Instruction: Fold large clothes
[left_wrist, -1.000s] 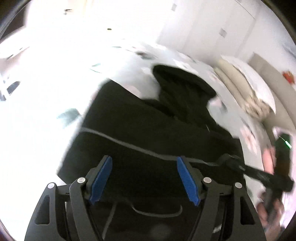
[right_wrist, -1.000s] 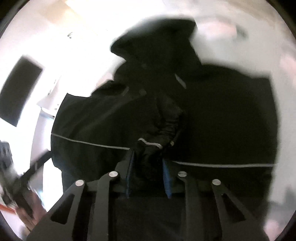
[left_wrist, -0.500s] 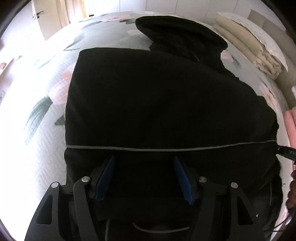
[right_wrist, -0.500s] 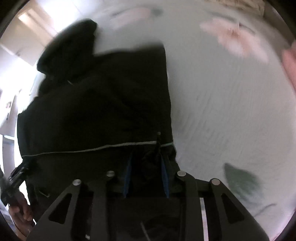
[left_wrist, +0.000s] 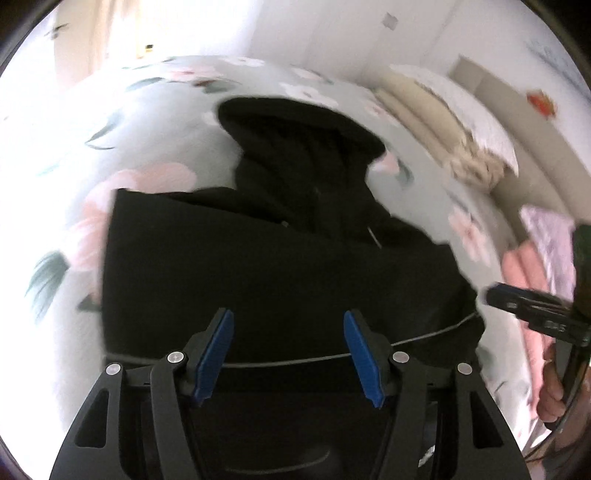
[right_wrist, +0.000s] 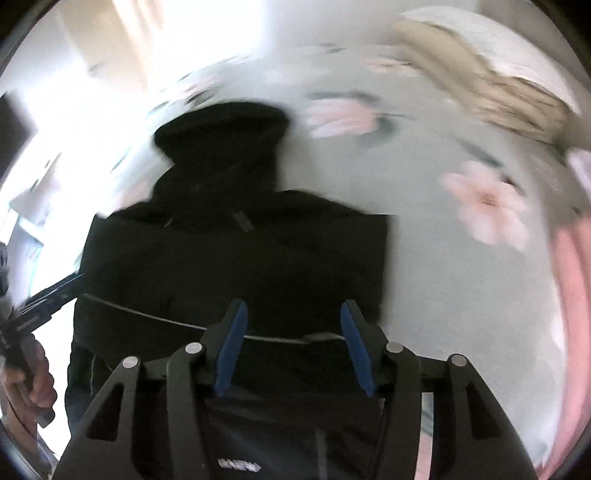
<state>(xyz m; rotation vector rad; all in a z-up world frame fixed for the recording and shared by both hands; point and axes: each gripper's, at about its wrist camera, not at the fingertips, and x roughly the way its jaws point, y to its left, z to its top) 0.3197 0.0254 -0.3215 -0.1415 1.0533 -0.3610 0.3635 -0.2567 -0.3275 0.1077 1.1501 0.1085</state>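
- On the flowery bed cover lies the big black hoodie, spread flat with its sides already turned in.
- Its hood points away from me, toward the far end of the bed.
- A thin pale line runs across the cloth near my two grippers; it looks like a stripe or an edge, but I cannot tell which.
- I think one fold is just done, and I am letting go of it.
- My left gripper hangs over the near part of the hoodie. Its jaws stand about half spread and have just closed a little. Nothing is pinched between the blue pads.
- My right gripper is over the near right side of the hoodie. Its jaws have just been opening and now stand about half spread too. The cloth lies under them, not squeezed by them.
- From the left camera I see my right hand off at the bed's side, past the hoodie's edge.
- Next, I think, I must grab the near edge with both grippers and bring it up toward the hood.
- That needs both grippers to go down to the cloth, pinch it at the two near corners, and lift together so the fold stays straight.
- Folded bedding sits far off and is not in my way.
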